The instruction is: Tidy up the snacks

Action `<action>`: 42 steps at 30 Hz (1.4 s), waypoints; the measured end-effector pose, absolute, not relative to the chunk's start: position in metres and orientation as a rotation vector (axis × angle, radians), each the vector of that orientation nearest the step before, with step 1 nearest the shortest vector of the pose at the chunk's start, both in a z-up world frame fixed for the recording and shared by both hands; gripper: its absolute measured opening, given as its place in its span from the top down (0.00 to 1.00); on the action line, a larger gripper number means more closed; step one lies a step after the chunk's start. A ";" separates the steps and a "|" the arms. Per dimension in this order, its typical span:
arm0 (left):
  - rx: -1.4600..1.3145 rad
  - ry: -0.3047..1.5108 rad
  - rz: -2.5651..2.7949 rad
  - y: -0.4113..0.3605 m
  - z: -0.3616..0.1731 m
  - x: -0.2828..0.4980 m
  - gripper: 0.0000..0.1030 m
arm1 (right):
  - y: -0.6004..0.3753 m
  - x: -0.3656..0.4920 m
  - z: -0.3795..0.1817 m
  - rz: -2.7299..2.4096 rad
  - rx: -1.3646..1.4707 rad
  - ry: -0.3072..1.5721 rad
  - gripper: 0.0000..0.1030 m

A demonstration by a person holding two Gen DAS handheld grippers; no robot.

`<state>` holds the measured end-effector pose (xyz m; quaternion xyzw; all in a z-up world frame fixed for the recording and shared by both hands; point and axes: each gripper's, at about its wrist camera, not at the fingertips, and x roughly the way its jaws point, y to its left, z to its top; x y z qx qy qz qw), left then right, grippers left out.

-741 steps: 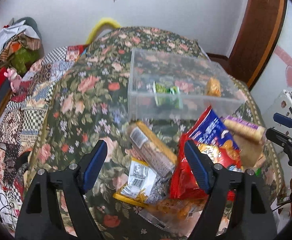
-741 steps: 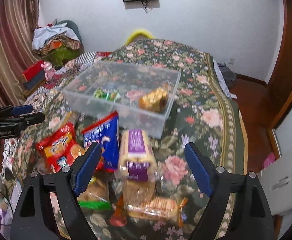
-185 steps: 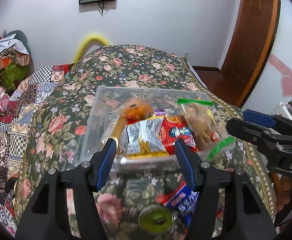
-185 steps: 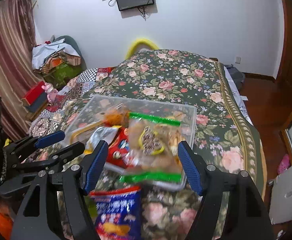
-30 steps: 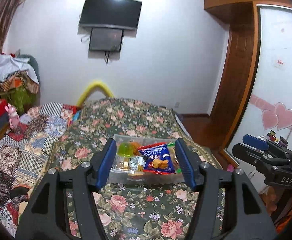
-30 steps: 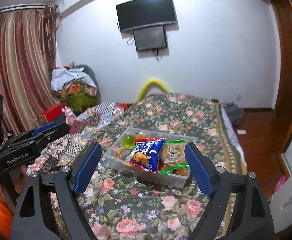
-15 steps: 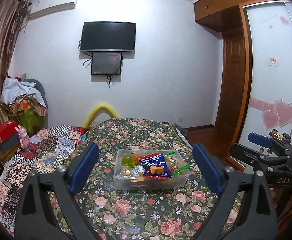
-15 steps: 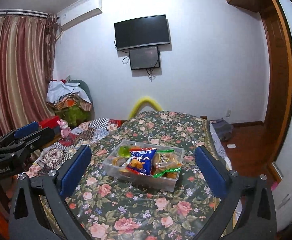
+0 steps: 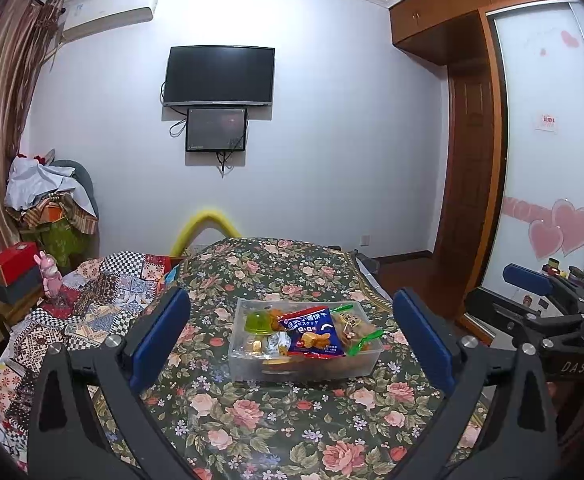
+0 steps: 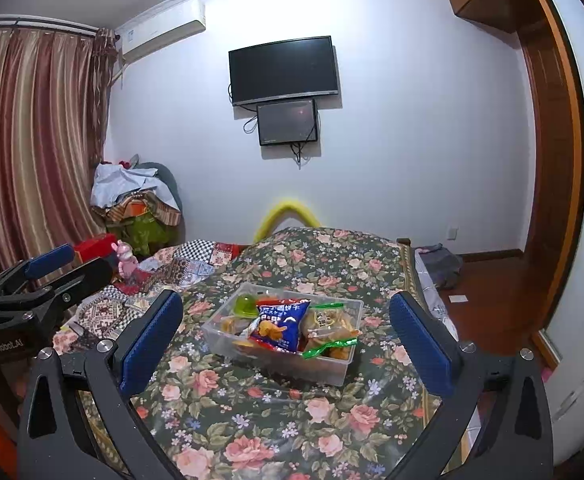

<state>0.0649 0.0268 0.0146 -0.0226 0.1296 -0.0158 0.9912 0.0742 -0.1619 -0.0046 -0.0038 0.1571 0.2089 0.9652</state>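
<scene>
A clear box full of snacks sits at the middle of the frame on a bench covered by a flowered cloth. A blue snack bag lies on top, a green jelly cup to its left and a green-edged bag to its right. The left tongs are still spreading, nearly full wide, with nothing held. The right tongs stand wide open and empty.
</scene>
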 end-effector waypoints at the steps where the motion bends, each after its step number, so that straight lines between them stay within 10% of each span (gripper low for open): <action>1: -0.043 0.261 -0.032 0.027 0.014 0.065 0.00 | -0.162 0.074 -0.005 0.424 -0.006 0.317 0.00; 42: -0.060 0.270 -0.062 0.026 0.011 0.063 0.00 | -0.162 0.074 0.004 0.411 0.000 0.303 0.00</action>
